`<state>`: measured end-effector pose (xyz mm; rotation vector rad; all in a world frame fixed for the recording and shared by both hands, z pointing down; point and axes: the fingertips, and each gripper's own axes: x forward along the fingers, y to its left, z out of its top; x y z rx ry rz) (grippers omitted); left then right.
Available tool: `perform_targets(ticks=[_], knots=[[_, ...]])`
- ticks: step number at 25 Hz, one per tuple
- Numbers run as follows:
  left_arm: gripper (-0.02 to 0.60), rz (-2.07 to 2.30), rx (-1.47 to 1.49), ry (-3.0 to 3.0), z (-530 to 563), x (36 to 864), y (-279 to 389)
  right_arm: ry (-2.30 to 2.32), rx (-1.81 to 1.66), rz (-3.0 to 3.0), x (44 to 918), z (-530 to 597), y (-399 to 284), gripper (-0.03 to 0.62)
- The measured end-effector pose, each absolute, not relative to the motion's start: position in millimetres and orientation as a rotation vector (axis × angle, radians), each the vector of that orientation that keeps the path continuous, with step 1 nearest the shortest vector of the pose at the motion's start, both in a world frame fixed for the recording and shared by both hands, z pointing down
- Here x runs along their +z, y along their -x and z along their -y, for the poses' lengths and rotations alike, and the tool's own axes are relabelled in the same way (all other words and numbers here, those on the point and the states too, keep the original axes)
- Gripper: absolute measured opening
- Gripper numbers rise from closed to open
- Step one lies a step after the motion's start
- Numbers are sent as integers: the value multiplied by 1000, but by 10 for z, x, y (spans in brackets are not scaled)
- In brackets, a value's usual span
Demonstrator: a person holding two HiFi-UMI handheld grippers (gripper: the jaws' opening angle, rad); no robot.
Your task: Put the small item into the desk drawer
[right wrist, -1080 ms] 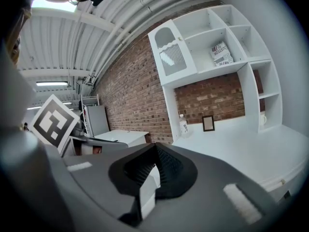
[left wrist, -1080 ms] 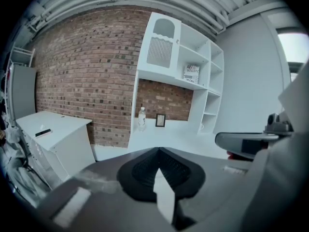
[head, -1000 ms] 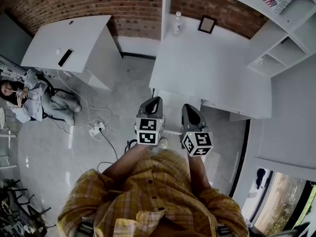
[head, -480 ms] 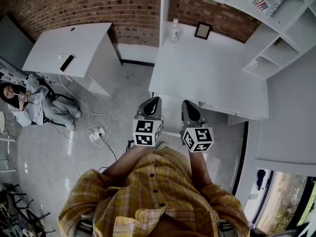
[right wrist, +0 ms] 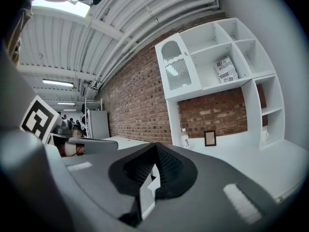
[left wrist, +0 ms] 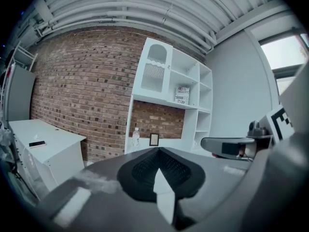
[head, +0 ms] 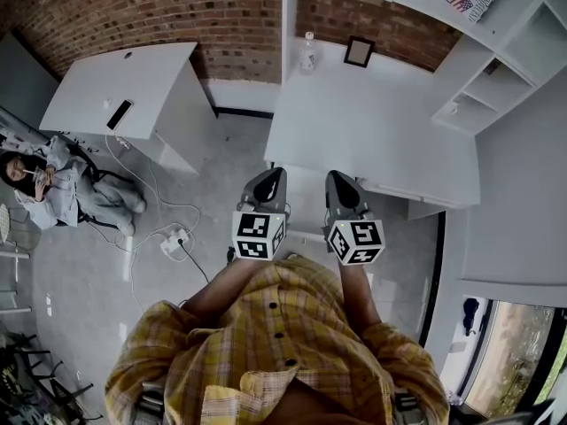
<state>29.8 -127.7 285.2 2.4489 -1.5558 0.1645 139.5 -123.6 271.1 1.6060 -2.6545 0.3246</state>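
While I hold both arms before the white counter point(head: 372, 131), stock reads: left claw point(head: 271, 181), pressed together, empty; right claw point(head: 340, 182), pressed together, empty; both just short of the counter's near edge. Bottle point(head: 307, 53) and picture frame point(head: 359, 51): at the counter's far edge, against the brick wall point(head: 177, 7). Entry open: the small item I cannot make out in any view.
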Motion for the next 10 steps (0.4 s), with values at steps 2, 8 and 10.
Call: perform_targets(ticks=[2,8,10], knots=[[3,1556,161,-2465,1284,2810,-315,-1612,322,2656,2687,1253,-1424,-3],[3,1562,151,-2485,1296,2771,-334,-1620,320,2661,2691,1274,-1468,-3],[3,1561,152,-2484,1275,2800,-333,-1620,322,2662,2717,1258,-1468,-3]])
